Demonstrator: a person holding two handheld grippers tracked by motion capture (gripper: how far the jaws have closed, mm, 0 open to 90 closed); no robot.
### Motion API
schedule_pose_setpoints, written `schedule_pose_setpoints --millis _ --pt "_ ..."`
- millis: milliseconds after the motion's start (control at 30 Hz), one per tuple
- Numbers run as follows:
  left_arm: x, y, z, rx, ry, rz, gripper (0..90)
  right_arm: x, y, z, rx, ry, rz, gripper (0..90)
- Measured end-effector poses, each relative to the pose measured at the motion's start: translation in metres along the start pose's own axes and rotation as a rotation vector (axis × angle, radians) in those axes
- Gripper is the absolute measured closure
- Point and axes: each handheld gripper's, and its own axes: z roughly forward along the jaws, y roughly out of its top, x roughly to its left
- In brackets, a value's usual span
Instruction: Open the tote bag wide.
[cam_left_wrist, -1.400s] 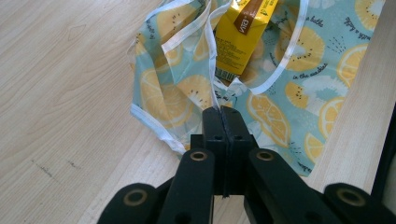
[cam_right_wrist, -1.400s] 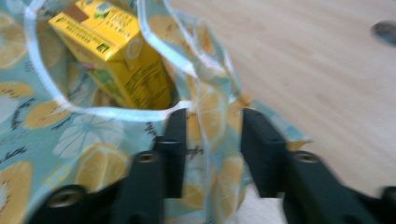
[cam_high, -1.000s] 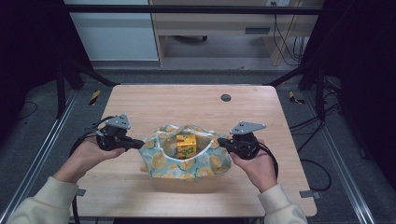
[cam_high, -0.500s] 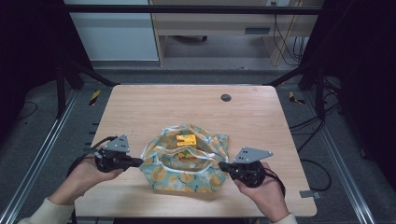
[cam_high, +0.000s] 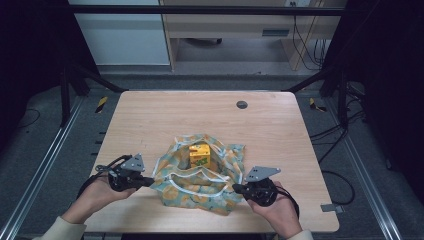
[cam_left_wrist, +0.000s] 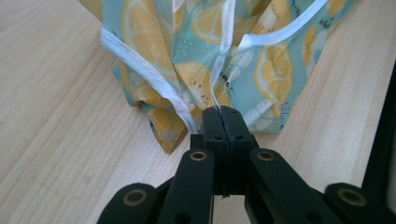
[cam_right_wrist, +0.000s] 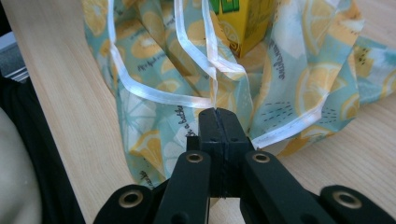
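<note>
Pinching lemon-print cloth (cam_high: 200, 187) edges — left claw (cam_high: 150, 181), right claw (cam_high: 236, 188) both clamped; yellow carton (cam_high: 201, 155) inside.

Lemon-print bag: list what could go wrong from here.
1. Each tool, left and right, pinches only a thin white-edged bit of the lemon-print bag; a tug might slip the fabric out.
2. The yellow carton stands upright in the slack, open bag; an uneven pull could tip it over.
3. The right tool holds the bag near the table front edge, so dragging it closer may pull the fabric off.
</note>
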Motion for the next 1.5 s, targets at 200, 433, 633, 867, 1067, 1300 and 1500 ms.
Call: schedule_pose_setpoints --millis 200,433,633,867,1067,1300,1500 --pt "0.003 -0.003 0.011 0.027 0.013 -0.008 90.0 -0.001 -0.007 0.012 0.026 -0.008 0.014 90.0" --pt "0.005 -0.005 0.016 0.035 0.035 -0.019 90.0 0.002 -0.01 0.019 0.044 -0.006 0.011 83.0" --pt "0.004 -0.003 0.017 0.041 0.056 -0.004 90.0 -0.001 0.003 0.009 0.016 -0.038 -0.009 52.2" --pt "0.005 0.0 0.017 0.036 0.07 -0.002 89.9 -0.013 0.033 0.003 -0.008 -0.083 -0.016 38.6" --pt "0.004 0.001 0.018 0.03 0.072 0.002 89.9 -0.03 0.062 0.022 0.008 -0.129 -0.002 38.9" --pt "0.006 0.0 0.017 0.031 0.075 0.004 89.9 -0.04 0.075 0.046 0.059 -0.123 -0.02 76.9" --pt "0.011 0.008 0.014 0.026 0.091 0.007 89.9 -0.05 0.091 0.046 0.021 -0.134 0.006 89.8"
